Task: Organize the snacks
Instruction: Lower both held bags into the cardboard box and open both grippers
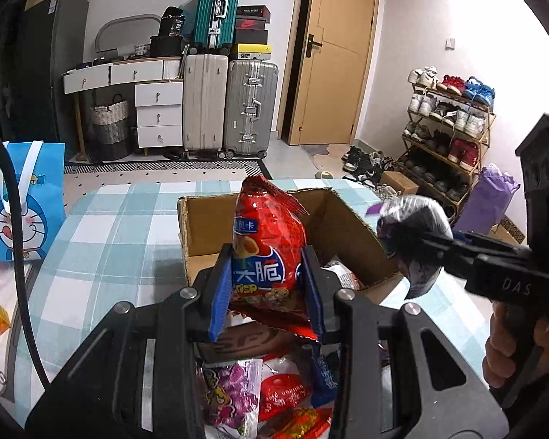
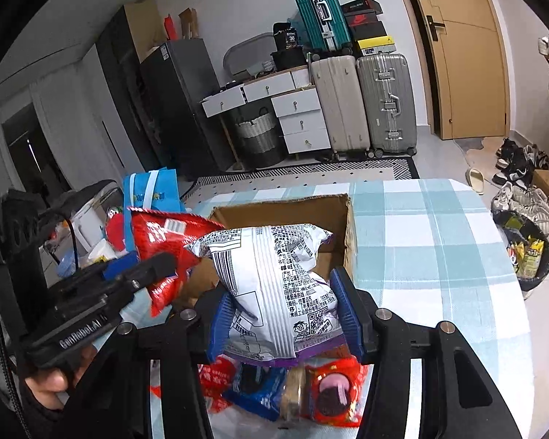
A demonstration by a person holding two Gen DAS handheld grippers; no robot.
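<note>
Both grippers are clamped on snacks above the cardboard box [image 1: 197,226]; left gripper [image 1: 269,285] pinches the red chip bag [image 1: 267,241] low, right gripper [image 2: 283,314] squeezes the white packet [image 2: 274,278] at its 12 o'clock; puffy bags may slip or collide, missing the box.

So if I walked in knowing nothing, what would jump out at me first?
Probably the two snack bags held up over the open cardboard box on the checked tablecloth: a red chip bag pinched in the left gripper, and a white printed snack bag in the right gripper. More snack packets lie heaped just below them.
</note>
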